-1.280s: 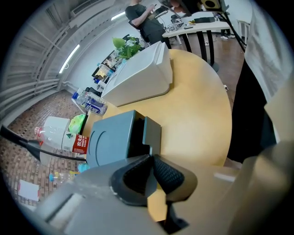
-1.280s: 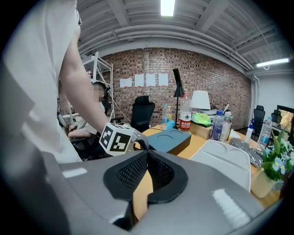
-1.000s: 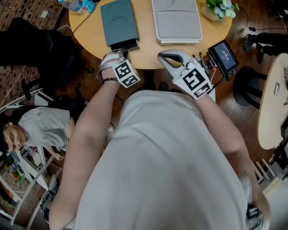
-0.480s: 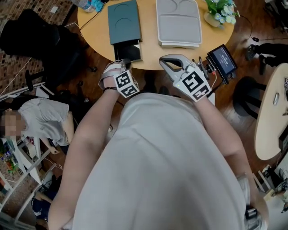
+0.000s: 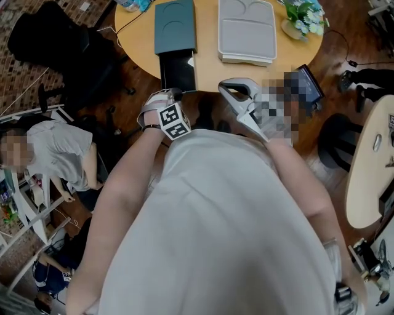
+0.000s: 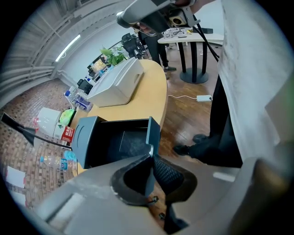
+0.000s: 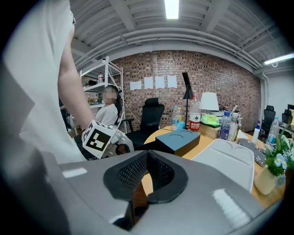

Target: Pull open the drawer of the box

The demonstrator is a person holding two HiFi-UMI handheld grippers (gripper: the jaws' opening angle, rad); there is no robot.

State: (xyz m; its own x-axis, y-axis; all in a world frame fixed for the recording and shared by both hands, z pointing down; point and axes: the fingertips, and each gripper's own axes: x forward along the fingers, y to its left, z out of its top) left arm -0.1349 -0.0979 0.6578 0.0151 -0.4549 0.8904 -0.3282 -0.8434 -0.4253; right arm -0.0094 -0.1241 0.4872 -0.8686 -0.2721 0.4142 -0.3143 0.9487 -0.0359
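Observation:
The teal box (image 5: 174, 26) lies on the round wooden table (image 5: 137, 38). Its black drawer (image 5: 178, 71) is drawn out past the table's edge. In the left gripper view the drawer (image 6: 120, 143) gapes dark and empty, and its teal front panel (image 6: 153, 131) stands between the jaws. My left gripper (image 6: 150, 157) is shut on that panel; in the head view the left gripper (image 5: 170, 94) is at the drawer's near end. My right gripper (image 5: 236, 87) hovers at the table's edge to the right, touching nothing. In its own view the right gripper (image 7: 146, 157) is shut and empty.
A pale grey tray box (image 5: 246, 27) lies right of the teal box, with a potted plant (image 5: 301, 15) beyond it. A small screen (image 5: 309, 82) is clamped at the table's edge. A black chair (image 5: 58, 43) and a seated person (image 5: 56, 161) are at the left.
The drawer has slid further out of the box toward me, with my left gripper drawing back on its front panel. The right gripper has barely shifted.

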